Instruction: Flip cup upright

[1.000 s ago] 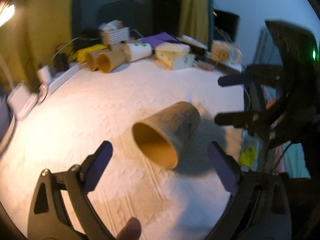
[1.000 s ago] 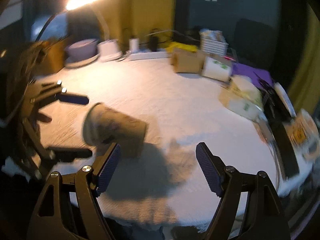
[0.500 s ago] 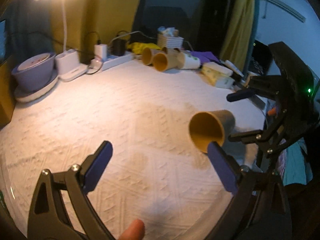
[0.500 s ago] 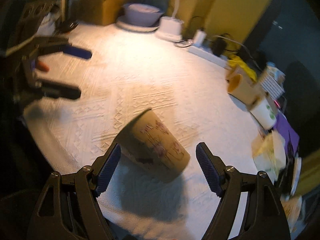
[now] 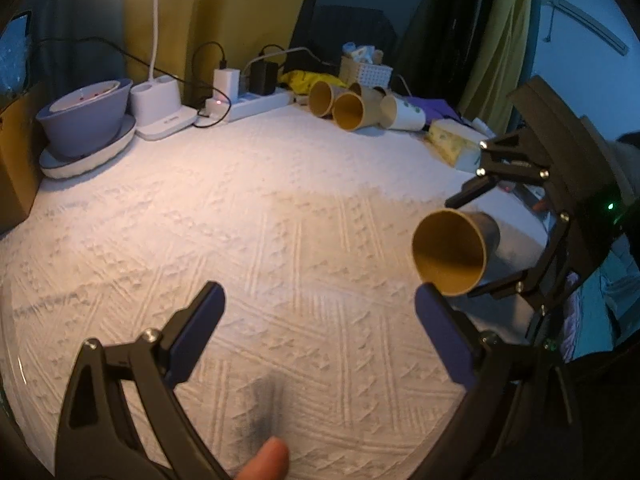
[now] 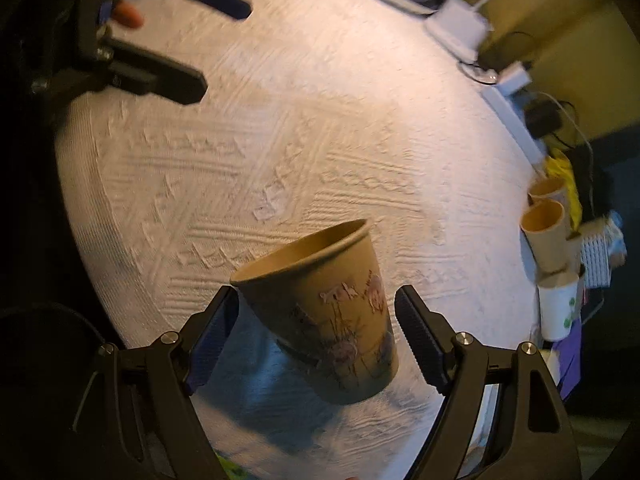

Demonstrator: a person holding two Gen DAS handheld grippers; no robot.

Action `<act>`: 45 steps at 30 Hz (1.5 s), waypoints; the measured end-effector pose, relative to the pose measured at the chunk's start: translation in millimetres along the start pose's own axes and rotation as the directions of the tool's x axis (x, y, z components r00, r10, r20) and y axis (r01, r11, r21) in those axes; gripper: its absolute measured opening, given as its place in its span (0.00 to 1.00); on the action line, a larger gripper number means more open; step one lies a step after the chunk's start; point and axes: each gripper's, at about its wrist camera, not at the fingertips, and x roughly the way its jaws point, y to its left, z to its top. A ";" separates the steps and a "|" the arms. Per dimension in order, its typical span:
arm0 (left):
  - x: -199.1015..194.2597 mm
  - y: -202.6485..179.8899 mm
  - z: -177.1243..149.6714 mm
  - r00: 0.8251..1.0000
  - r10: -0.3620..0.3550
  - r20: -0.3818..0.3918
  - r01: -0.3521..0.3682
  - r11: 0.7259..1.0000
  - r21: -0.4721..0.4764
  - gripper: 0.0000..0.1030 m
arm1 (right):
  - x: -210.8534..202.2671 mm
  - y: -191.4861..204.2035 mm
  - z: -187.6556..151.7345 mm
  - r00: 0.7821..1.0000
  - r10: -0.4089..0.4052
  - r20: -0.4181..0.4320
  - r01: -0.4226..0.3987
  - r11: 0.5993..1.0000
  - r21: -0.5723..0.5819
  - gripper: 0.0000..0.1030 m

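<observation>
A tan paper cup (image 6: pixel 332 312) with a flower print lies on its side on the white textured cloth (image 6: pixel 280 140), between the open fingers of my right gripper (image 6: pixel 318 330), which do not touch it. In the left wrist view the cup (image 5: pixel 450 250) shows its open mouth, with the right gripper (image 5: pixel 532 216) around its base end. My left gripper (image 5: pixel 316 336) is open and empty, to the left of the cup. It also shows in the right wrist view (image 6: pixel 200 40), far from the cup.
Several paper cups (image 5: pixel 352 108) lie on their sides at the back, next to a white basket (image 5: pixel 366 70). A power strip (image 5: pixel 256 100), lamp base (image 5: pixel 160 108) and purple bowl (image 5: pixel 86 118) stand at the back left. A tissue pack (image 5: pixel 456 144) lies at the right.
My right gripper has come closer around the cup, which now sits between its fingers. My left gripper has swung further left, so the cup lies more to its right.
</observation>
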 end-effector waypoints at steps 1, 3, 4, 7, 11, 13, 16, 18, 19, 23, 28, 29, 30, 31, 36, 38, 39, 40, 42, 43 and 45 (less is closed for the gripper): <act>0.2 1.5 0.1 1.000 -0.001 0.000 0.001 1.000 -0.004 0.94 | 2.7 0.5 1.9 1.000 -0.002 -0.011 0.002 1.000 -0.018 0.80; 0.9 3.1 0.8 1.000 -0.001 0.000 0.001 1.000 -0.012 0.94 | 5.6 3.3 6.2 1.000 -0.002 -0.029 0.001 0.999 -0.054 0.80; 1.8 4.6 0.8 1.000 0.000 -0.003 0.000 1.000 -0.018 0.94 | 6.7 4.5 8.1 0.999 0.004 -0.037 -0.006 0.998 -0.070 0.80; 3.1 6.3 -0.8 1.000 0.005 -0.012 -0.006 1.000 -0.026 0.94 | 12.5 10.4 13.4 0.998 0.005 -0.067 -0.013 0.992 -0.127 0.80; 5.5 9.1 -0.6 0.999 0.025 -0.024 -0.026 0.999 -0.043 0.94 | 17.8 11.7 16.9 0.996 0.004 -0.095 -0.019 0.988 -0.156 0.76; 6.6 10.5 0.9 0.999 0.037 -0.027 -0.038 0.998 -0.050 0.94 | 16.8 10.3 16.9 0.996 0.009 -0.089 -0.022 0.988 -0.155 0.71; 6.8 10.3 4.2 0.999 0.043 -0.027 -0.044 0.998 -0.052 0.94 | 10.2 6.8 16.2 0.999 0.008 -0.053 -0.015 0.990 -0.137 0.70; 7.2 9.4 7.1 0.999 0.047 -0.026 -0.049 0.997 -0.052 0.94 | 1.4 2.4 15.2 1.000 0.005 -0.002 -0.005 0.994 -0.108 0.70; 7.7 9.3 8.6 0.998 0.051 -0.025 -0.053 0.997 -0.058 0.94 | -1.6 -0.5 15.1 1.000 0.007 0.019 -0.006 0.996 -0.087 0.70; 9.4 7.7 15.9 0.998 0.065 -0.016 -0.066 0.995 -0.078 0.94 | -13.5 -19.8 11.1 0.990 0.010 0.137 -0.021 0.997 0.077 0.70; 10.4 3.6 28.9 0.995 0.098 0.001 -0.098 0.991 -0.087 0.94 | -25.2 -37.9 3.8 0.951 -0.010 0.310 -0.086 0.951 0.295 0.70; 10.8 3.4 31.4 0.994 0.105 0.004 -0.104 0.991 -0.089 0.94 | -25.9 -41.5 2.7 0.941 -0.015 0.339 -0.107 0.935 0.339 0.70; 11.3 3.5 33.7 0.994 0.112 0.007 -0.111 0.990 -0.089 0.94 | -25.5 -43.7 1.6 0.933 -0.024 0.360 -0.120 0.920 0.373 0.70; 11.8 3.5 35.9 0.993 0.119 0.007 -0.118 0.989 -0.086 0.94 | -25.2 -46.0 0.2 0.922 -0.035 0.385 -0.136 0.903 0.407 0.70; 15.3 3.9 44.9 0.990 0.142 0.014 -0.141 0.987 -0.074 0.94 | -18.0 -61.2 -9.7 0.870 -0.116 0.479 -0.198 0.807 0.556 0.70; 18.7 5.3 47.9 0.990 0.141 0.018 -0.139 0.987 -0.083 0.94 | -14.7 -68.8 -18.3 0.854 -0.158 0.496 -0.219 0.755 0.618 0.70; 20.5 5.5 48.7 0.990 0.137 0.019 -0.135 0.987 -0.088 0.94 | -13.4 -71.5 -21.9 0.847 -0.174 0.502 -0.227 0.736 0.638 0.70; 22.6 5.2 49.6 0.991 0.132 0.021 -0.130 0.987 -0.093 0.94 | -12.6 -74.3 -25.9 0.838 -0.190 0.511 -0.240 0.714 0.658 0.70; 26.5 2.1 51.4 0.992 0.121 0.022 -0.118 0.989 -0.091 0.94 | -10.4 -78.8 -33.0 0.823 -0.222 0.523 -0.254 0.680 0.688 0.70; 27.9 -0.2 52.1 0.993 0.114 0.023 -0.112 0.990 -0.084 0.94 | -10.0 -79.1 -35.2 0.819 -0.234 0.524 -0.255 0.669 0.698 0.70; 30.2 -5.0 53.0 0.994 0.104 0.029 -0.102 0.992 -0.071 0.94 | -10.3 -78.1 -39.4 0.813 -0.246 0.527 -0.259 0.658 0.707 0.70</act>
